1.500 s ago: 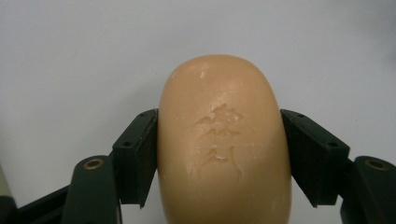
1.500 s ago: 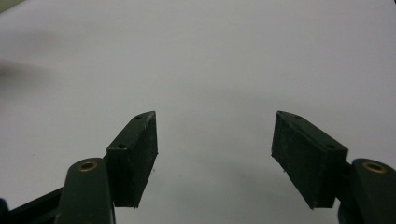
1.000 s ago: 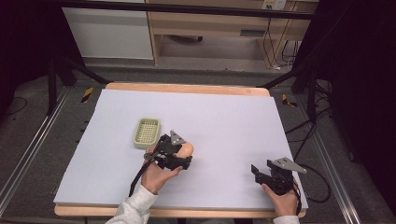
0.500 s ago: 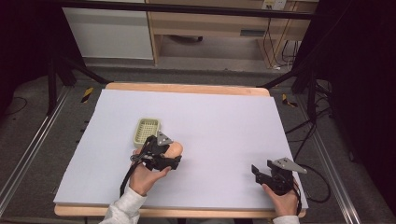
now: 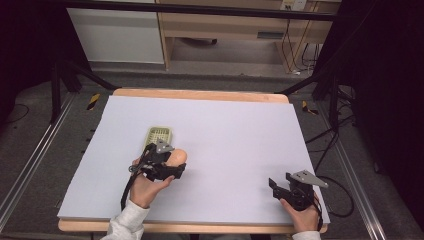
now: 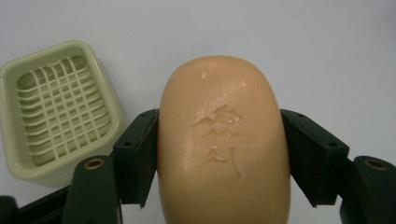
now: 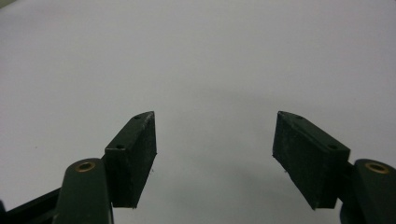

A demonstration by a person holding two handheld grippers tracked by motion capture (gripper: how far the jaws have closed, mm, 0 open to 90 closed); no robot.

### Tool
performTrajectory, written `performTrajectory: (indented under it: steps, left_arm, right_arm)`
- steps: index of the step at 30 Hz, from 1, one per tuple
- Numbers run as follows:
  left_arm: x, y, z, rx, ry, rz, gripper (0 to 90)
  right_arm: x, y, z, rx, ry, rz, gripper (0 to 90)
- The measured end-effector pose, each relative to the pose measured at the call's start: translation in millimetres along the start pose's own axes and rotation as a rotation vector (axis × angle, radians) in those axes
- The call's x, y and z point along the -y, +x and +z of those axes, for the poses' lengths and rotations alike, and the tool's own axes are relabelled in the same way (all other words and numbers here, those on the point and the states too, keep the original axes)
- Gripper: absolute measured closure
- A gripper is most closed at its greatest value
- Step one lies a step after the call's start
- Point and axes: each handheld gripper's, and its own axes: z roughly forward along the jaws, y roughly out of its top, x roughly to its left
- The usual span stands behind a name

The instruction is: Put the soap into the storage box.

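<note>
An orange-tan bar of soap [image 6: 222, 140] with an embossed mark is clamped between the jaws of my left gripper [image 6: 219, 126]. In the high view the soap [image 5: 177, 157] and the left gripper [image 5: 172, 162] are just below and right of a pale green soap dish [image 5: 160, 135] with a grid insert. The dish [image 6: 56, 107] is empty and lies to the left of the soap in the left gripper view. My right gripper [image 5: 277, 185] rests near the table's front right, and its jaws [image 7: 215, 149] stand wide apart with nothing between them.
A white sheet [image 5: 225, 130] covers the wooden table [image 5: 200, 94]. Cables trail from both grippers. Dark stands and a wooden cabinet [image 5: 225, 25] are beyond the far edge.
My left gripper with the soap has moved left and slightly back, closer to the soap dish. The right gripper has stayed still.
</note>
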Motion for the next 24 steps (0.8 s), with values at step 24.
performTrajectory:
  steps: [24]
  left_arm:
    - [-3.7,35.8,-8.3,-0.066,-0.036,-0.070,31.8]
  right_arm:
    - [-0.1,-1.5,1.5,0.005,0.002,-0.012,29.0]
